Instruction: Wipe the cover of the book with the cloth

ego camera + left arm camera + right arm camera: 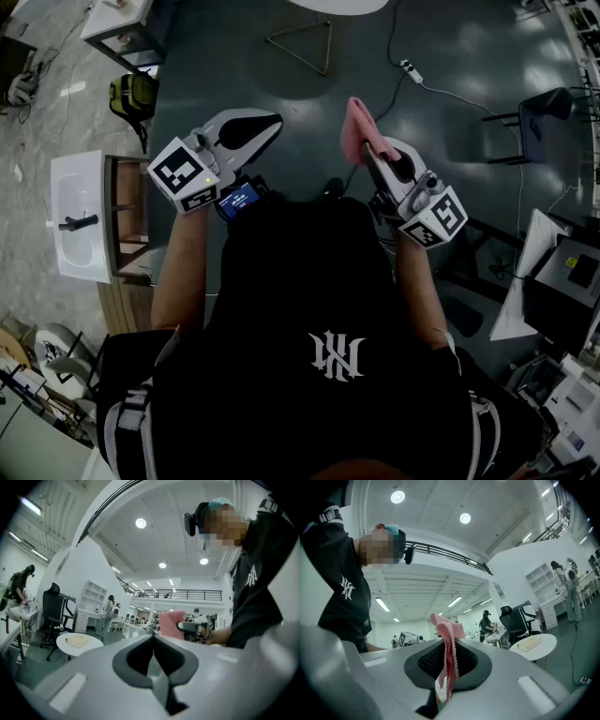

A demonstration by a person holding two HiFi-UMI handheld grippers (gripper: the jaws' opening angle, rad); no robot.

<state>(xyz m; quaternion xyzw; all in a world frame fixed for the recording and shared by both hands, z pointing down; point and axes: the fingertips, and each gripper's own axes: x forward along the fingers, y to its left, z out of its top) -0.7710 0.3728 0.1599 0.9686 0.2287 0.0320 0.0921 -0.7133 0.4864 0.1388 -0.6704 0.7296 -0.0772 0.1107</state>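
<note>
Both grippers are held up in front of my chest, with the floor far below. My left gripper (275,120) is shut with nothing between its jaws, which meet along a thin seam in the left gripper view (153,637). My right gripper (365,153) is shut on a pink cloth (356,127). The cloth (449,654) sticks up above the jaws and hangs down between them. A pale, flat book (77,641) lies on a small round white table (91,644), well away from both grippers. The right gripper view shows that book (529,642) too.
A white washbasin on a wooden stand (80,216) is at the left. A green backpack (133,94), a black chair (534,122) and a cable with a power strip (410,68) lie on the grey floor. An office chair (51,613) and other people stand farther off.
</note>
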